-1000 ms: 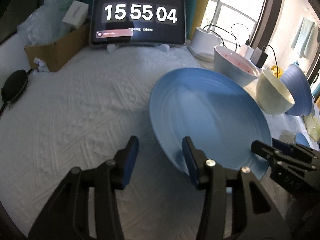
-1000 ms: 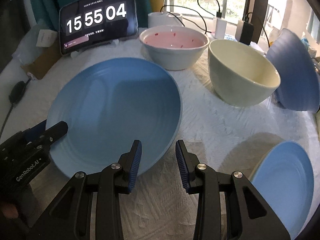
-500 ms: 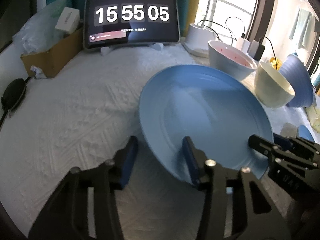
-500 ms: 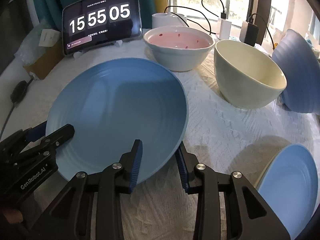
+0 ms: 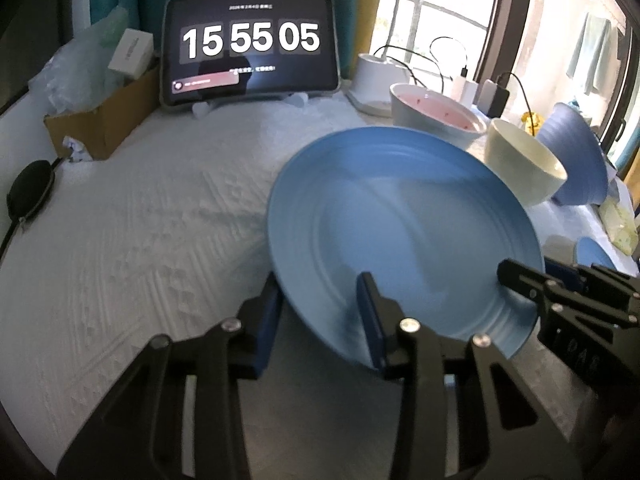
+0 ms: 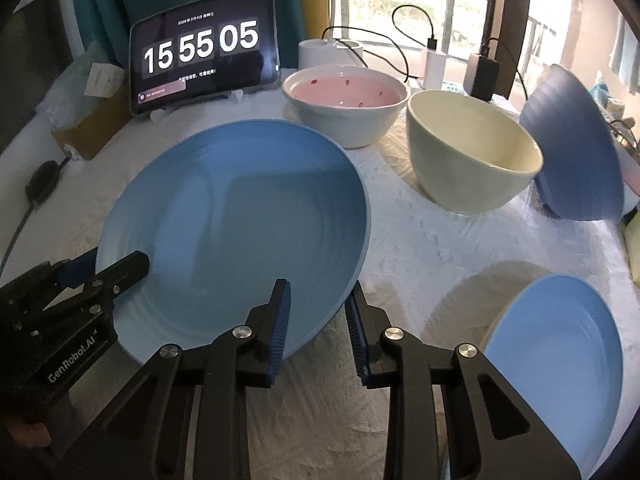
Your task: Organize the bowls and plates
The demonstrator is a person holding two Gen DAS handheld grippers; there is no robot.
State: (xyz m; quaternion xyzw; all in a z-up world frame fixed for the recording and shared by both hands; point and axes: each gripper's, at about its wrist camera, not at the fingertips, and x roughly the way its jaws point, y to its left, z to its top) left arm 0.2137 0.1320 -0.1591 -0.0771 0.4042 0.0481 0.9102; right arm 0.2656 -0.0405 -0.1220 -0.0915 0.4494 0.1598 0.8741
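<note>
Both grippers straddle the big blue plate's [image 6: 236,232] near rim above the white cloth [image 5: 140,232]: left gripper [image 5: 320,320] and right gripper [image 6: 316,320], fingers apart, not yet clamped.

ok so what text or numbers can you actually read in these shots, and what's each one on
"15 55 05": tablet screen, large clock digits.
"GenRobot.AI": body of the left gripper, seen from the right wrist.
Small lines on the tablet and print on the white box: too blurred to read.
</note>
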